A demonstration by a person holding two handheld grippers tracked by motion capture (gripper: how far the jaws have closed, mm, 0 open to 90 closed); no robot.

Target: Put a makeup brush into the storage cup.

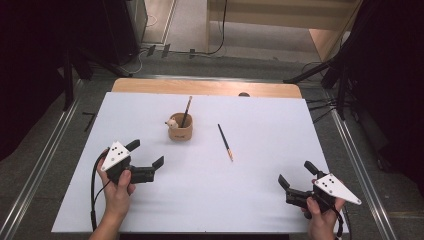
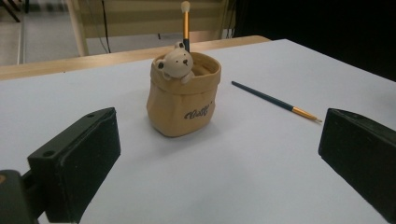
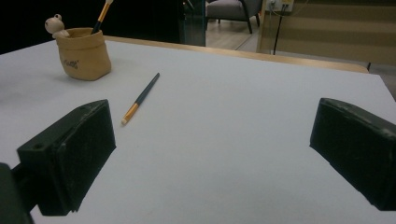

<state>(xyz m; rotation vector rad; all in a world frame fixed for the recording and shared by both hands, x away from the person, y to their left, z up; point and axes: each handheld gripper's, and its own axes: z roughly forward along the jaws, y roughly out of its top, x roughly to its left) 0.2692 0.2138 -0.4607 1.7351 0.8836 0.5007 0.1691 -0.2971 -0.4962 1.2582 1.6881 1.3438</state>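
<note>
Both jaw pairs stand spread and empty: left gripper at 8 o'clock, right gripper at 4 o'clock — likely staged. Loose brush lies flat at centre, at the holder's 3 o'clock, presumably awaiting pickup.

The high view looks down on the desk; both gripper views, low and near, face the holder.

Illegible dark script on tan pot
</note>
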